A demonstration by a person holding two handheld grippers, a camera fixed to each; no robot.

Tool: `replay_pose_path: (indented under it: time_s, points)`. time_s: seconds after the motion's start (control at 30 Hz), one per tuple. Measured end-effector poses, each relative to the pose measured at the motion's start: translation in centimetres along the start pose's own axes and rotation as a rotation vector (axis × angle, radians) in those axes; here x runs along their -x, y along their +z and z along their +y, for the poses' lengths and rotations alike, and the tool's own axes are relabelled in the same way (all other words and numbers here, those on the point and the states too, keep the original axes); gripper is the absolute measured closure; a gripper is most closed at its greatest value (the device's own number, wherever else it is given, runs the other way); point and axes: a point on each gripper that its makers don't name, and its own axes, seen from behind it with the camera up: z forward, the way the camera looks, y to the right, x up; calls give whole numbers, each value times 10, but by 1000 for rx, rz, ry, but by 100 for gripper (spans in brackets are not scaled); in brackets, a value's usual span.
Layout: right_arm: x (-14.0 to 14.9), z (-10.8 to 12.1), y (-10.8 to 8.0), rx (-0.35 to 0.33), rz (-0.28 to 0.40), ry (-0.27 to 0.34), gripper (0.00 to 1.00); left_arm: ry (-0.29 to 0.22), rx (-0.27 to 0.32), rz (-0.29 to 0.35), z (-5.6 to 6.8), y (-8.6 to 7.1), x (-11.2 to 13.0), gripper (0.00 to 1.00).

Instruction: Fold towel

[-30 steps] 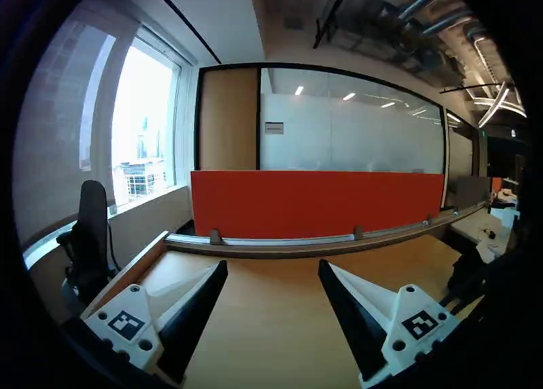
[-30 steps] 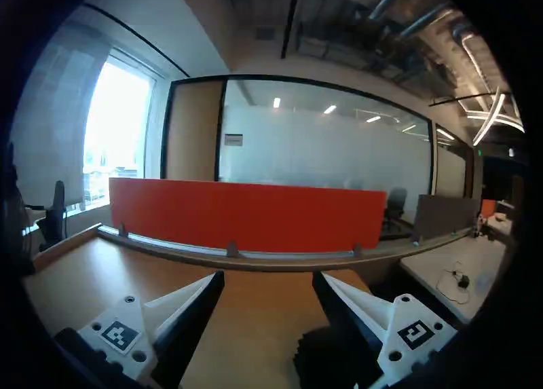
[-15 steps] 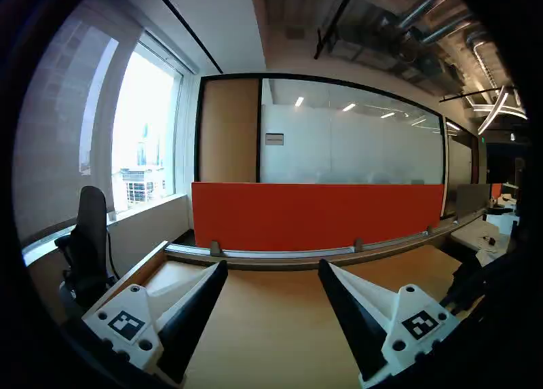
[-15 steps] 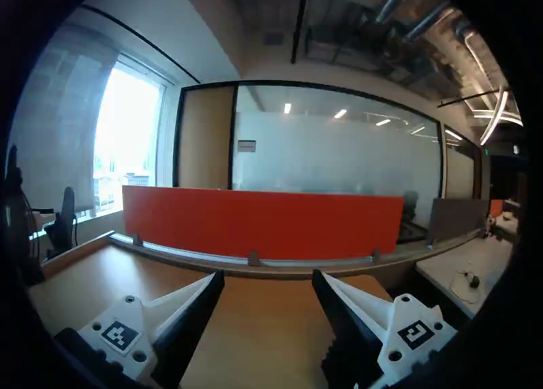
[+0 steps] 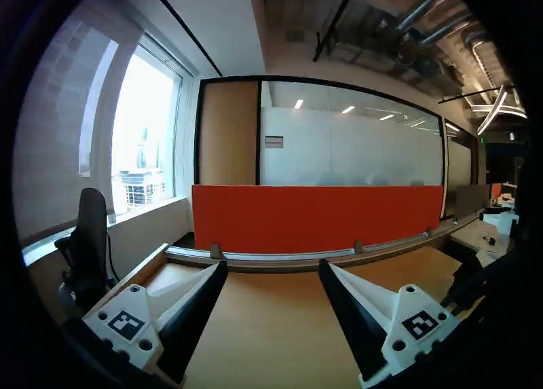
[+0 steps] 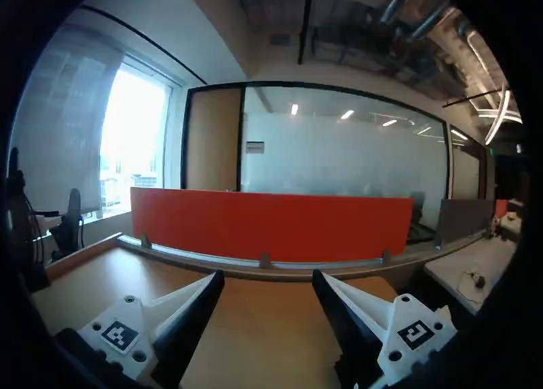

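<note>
Evidently both grippers hang level above the desk; the left gripper and right gripper each have fingers spread wide, nothing between; low beside the right one's finger lies a dark ragged scrap, perhaps the towel, its long axis untellable; the chair stands large in the left gripper view, small and far in the right gripper view.

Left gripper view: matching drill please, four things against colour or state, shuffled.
Column 1:
1. divider panel
2. desk
3. office chair
4. left tongs

Column 2:
a. black
b. open, holding nothing
c. orange-red
d. light wood

Pairs: 1-c, 2-d, 3-a, 4-b
</note>
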Motion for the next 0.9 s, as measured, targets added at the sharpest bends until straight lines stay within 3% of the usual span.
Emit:
replay_pose_path:
  time_s: [0.37, 0.9]
  points:
    - [-3, 1, 2, 0, -5, -6, 0, -16, -1, 9, -2, 0, 1, 1]
    - [-12, -7, 1, -17, 0, 5, 0, 18, 3, 50, 0, 4, -4, 1]
